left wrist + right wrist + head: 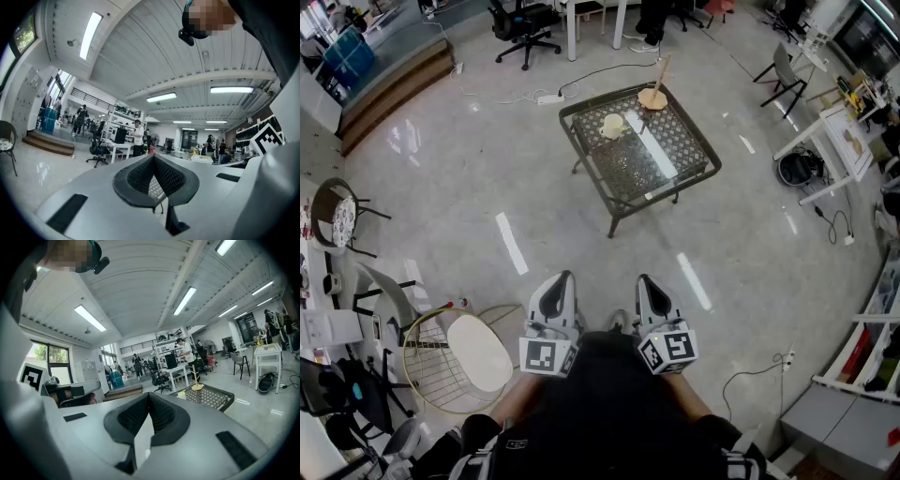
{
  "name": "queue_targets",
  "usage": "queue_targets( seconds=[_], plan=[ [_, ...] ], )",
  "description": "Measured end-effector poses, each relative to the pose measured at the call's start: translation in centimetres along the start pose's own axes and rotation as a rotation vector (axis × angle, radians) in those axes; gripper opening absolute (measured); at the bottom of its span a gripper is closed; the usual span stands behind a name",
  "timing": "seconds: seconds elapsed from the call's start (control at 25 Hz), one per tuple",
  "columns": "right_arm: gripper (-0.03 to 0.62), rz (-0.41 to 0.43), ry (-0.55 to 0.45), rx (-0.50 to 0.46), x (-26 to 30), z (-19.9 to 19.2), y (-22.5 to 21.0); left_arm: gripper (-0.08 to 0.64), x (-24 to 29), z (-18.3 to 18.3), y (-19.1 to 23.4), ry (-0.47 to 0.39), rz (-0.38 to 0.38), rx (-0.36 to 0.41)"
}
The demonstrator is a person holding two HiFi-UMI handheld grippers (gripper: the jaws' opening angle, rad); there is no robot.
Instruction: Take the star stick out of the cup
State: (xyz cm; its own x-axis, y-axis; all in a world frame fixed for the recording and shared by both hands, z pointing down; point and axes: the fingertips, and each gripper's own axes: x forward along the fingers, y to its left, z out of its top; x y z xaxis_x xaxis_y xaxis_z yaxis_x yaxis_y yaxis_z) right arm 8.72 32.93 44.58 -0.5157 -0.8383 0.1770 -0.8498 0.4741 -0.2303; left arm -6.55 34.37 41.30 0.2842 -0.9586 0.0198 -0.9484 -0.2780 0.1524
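Note:
A low table with a dark mesh top point(675, 178) stands on the floor well ahead of me. At its far edge a thin wooden stick point(661, 73) rises upright out of a tan cup point(652, 98); its shape is too small to make out. A cream object point(612, 125) sits beside it. The right gripper view shows the stick point(193, 376) and the table point(213, 397) far off. My left gripper point(566, 277) and right gripper point(644, 279) are side by side close to my body, both shut and empty, far from the table. The left gripper's pads point(140, 176) meet at the tip.
A wire-frame chair with a white seat point(473, 352) stands at my left. Cables and a power strip point(549, 97) lie on the floor beyond the table. An office chair point(525, 23) and white desks point(825, 141) line the room's far and right sides. Shelves point(862, 356) are at right.

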Motion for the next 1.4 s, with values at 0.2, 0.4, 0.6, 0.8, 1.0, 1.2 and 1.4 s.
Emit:
queue_targets(
  seconds=[0.2, 0.4, 0.6, 0.8, 1.0, 1.2, 1.4],
  plan=[
    [0.009, 0.001, 0.0, -0.002, 0.5, 0.2, 0.5, 0.014, 0.0, 0.2, 0.5, 0.006, -0.003, 0.004],
    [0.009, -0.003, -0.007, -0.002, 0.8, 0.1, 0.8, 0.014, -0.1, 0.0, 1.0, 0.008, -0.007, 0.001],
    [0.009, -0.006, -0.02, 0.016, 1.2, 0.3, 1.2, 0.014, -0.1, -0.3, 1.5, 0.016, -0.02, -0.009],
    [0.009, -0.023, -0.022, 0.02, 2.0, 0.5, 1.8, 0.014, 0.1, -0.2, 2.7, 0.025, -0.041, -0.001],
    [0.009, -0.053, -0.023, 0.02, 3.0, 0.0, 3.2, 0.014, -0.2, -0.4, 4.3, 0.04, -0.079, 0.016],
    [0.009, -0.077, -0.033, 0.017, 4.0, -0.7, 5.0, 0.014, -0.6, -0.3, 5.9, 0.034, -0.105, -0.018],
    [0.009, -0.098, -0.027, 0.029, 4.8, -1.0, 4.4, 0.014, 0.4, -1.2, 6.3, 0.049, -0.129, 0.012]
  ],
)
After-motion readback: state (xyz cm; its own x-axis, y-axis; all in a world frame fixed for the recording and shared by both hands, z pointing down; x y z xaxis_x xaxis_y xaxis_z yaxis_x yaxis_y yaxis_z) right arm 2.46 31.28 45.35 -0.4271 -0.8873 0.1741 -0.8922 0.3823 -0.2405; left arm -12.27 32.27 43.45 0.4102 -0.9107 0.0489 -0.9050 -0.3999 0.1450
